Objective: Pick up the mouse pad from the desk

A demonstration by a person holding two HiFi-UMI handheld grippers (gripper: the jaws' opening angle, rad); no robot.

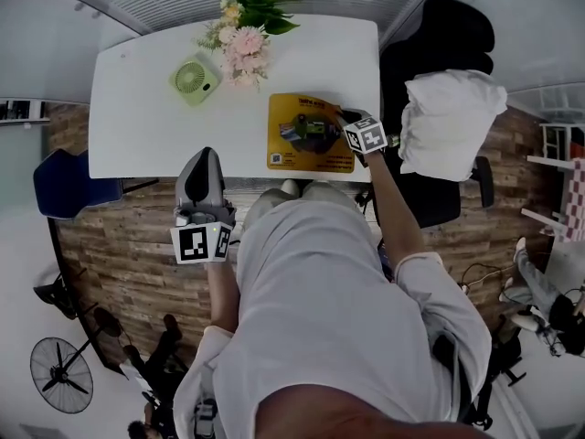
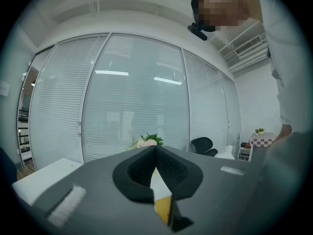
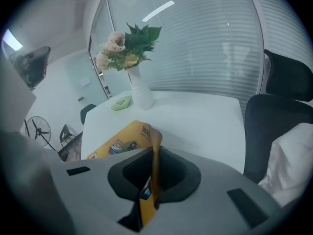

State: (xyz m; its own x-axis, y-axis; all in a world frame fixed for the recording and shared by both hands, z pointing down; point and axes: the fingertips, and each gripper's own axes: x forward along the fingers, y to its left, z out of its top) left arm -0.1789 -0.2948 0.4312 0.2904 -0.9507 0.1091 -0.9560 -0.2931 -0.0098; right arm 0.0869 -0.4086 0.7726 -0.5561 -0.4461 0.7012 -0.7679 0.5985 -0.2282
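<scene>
An office: white desk (image 1: 137, 117), black office chair (image 1: 452, 30), blind-covered glass partitions (image 2: 132, 106).

From my station I see the mouse pad (image 1: 302, 154) as a thin yellow-orange rectangle with a dark and green printed picture across its middle, dark lettering along its far edge and a small square code at its near left corner. It lies on the white bench (image 1: 146, 108), at the near right part of the top, its near edge close to the bench's front edge. Most of it rests flat. Its right edge is pinched between the jaws of the right claw (image 1: 342, 117), and in the right gripper view that edge (image 3: 155, 146) stands bent upward and curls over, while the rest of the sheet slopes down onto the bench
</scene>
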